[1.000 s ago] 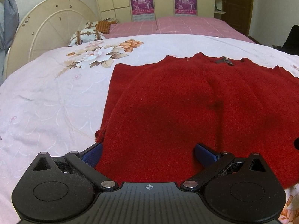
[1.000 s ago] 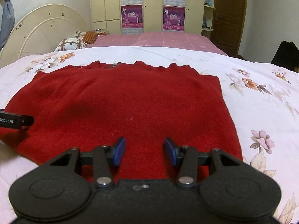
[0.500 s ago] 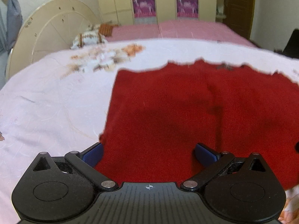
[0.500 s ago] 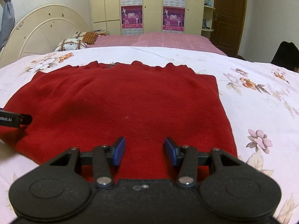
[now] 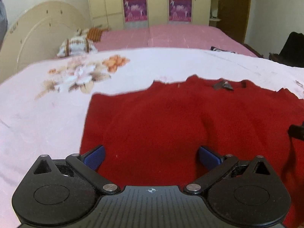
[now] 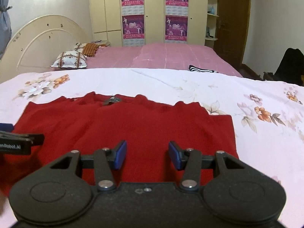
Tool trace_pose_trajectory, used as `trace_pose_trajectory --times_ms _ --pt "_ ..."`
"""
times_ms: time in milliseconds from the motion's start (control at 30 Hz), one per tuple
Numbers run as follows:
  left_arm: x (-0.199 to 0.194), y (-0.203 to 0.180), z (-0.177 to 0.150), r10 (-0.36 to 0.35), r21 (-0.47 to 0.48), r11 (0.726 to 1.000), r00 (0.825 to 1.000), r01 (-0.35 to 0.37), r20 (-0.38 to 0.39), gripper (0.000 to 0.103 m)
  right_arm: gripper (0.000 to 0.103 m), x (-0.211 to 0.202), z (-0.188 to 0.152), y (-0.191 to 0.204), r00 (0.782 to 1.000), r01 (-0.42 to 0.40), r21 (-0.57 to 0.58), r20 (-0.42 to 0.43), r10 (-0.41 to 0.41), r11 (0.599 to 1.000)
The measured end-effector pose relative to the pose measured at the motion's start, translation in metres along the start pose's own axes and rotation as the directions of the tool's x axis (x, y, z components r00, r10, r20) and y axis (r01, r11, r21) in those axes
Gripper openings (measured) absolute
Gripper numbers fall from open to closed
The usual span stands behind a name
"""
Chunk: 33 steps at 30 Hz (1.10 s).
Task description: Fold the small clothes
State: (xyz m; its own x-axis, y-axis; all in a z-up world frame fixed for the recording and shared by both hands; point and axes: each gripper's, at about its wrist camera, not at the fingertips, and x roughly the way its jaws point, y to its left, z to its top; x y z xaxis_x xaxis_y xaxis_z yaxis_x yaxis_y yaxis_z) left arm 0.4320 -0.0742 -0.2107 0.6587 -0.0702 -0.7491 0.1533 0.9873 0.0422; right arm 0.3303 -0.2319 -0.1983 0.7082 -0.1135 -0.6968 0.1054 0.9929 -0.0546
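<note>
Red sweater (image 5: 190, 125) seen flat on bed (image 5: 47, 117), fold judged not begun. Left gripper (image 5: 151, 156) and right gripper (image 6: 147, 154) held open, empty, above sweater's near hem; hem grasp judged needed next.

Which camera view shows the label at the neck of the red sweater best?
The right wrist view: the label is fairly sharp there and the red sweater shows almost whole on the floral sheet. In the left wrist view the label is blurred and the sweater runs off the frame's right edge.
</note>
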Motion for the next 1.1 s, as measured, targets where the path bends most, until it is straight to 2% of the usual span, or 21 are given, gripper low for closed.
trace_pose_trajectory --times_ms 100,333,800,1100 --pt "-0.001 -0.004 -0.002 0.006 0.014 1.000 1.000 -0.006 0.011 0.103 0.048 0.012 -0.005 -0.005 0.999 0.020 -0.008 -0.031 -0.020 1.000" --pt "-0.006 -0.006 -0.002 0.023 0.024 0.999 1.000 -0.023 0.004 0.103 0.052 -0.002 -0.005 -0.004 1.000 -0.015 0.006 -0.010 0.015 1.000" --pt "-0.023 -0.002 -0.002 0.027 0.048 0.998 1.000 -0.027 0.013 0.103 0.054 -0.025 -0.010 0.028 0.997 -0.075 -0.004 -0.006 0.074 0.997" --pt "-0.048 0.030 -0.018 -0.018 -0.056 0.998 1.000 0.017 -0.019 0.103 0.055 -0.029 -0.015 0.044 0.995 -0.093 -0.019 -0.021 0.093 0.995"
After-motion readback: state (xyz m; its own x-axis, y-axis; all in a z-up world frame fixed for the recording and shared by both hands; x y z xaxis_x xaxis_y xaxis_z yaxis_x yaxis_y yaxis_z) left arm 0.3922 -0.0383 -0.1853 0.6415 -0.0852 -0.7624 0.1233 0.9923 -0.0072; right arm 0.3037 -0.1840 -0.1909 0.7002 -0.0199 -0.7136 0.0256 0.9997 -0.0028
